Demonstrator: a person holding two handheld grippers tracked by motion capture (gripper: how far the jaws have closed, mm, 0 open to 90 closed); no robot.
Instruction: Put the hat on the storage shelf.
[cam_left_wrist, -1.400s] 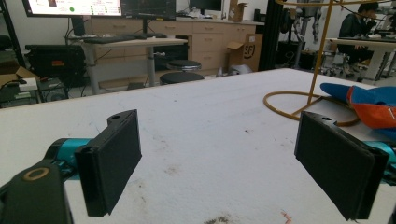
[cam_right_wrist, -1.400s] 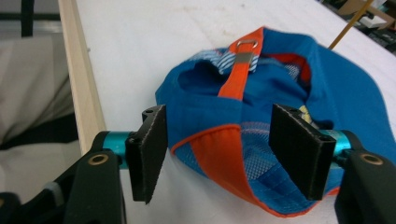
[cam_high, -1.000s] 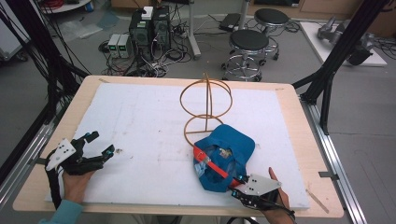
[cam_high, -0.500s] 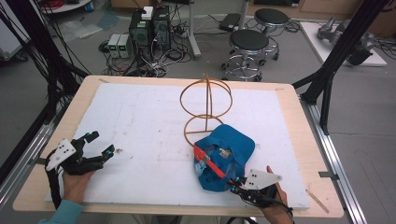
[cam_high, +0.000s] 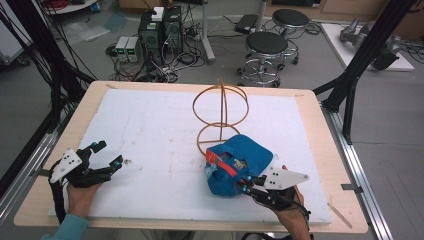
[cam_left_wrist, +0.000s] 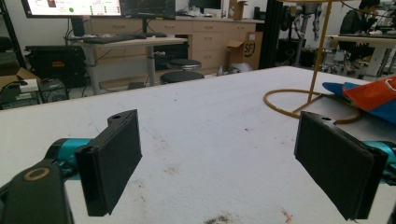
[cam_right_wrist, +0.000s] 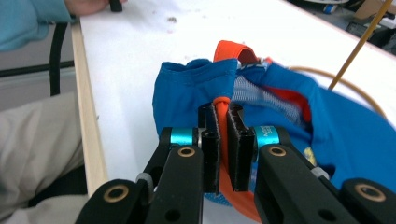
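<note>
My right tongs (cam_right_wrist: 223, 140) are pressed together on the orange strap (cam_right_wrist: 225, 140) of the blue bag (cam_right_wrist: 196, 93); they have just finished closing, and in the right gripper view the strap runs straight down between the two black pads, pinched flat. In the high view the right tongs (cam_high: 243, 186) sit at about five o'clock on the surface (cam_high: 150, 130), right against the near edge of the blue bag (cam_high: 245, 157). The bag lies crumpled on the white sheet, its opening turned toward me, with the orange strap (cam_high: 222, 165) crossing its left part. Its far side touches the lower ring of the yellow wire stand (cam_high: 220, 112), which rises upright near the middle of the surface, at roughly twelve o'clock from the bag.

My left tongs (cam_high: 107, 157) rest low at about eight o'clock on the surface, well apart from the bag. Their jaws stand spread wide with nothing between them: the left gripper view looks between the two black pads (cam_left_wrist: 112, 163) at bare white sheet with a few dark specks. Farther off, at two o'clock in that view, I see the base ring of the yellow wire stand (cam_left_wrist: 299, 100) and an edge of the blue bag (cam_left_wrist: 350, 91) beside it.
</note>
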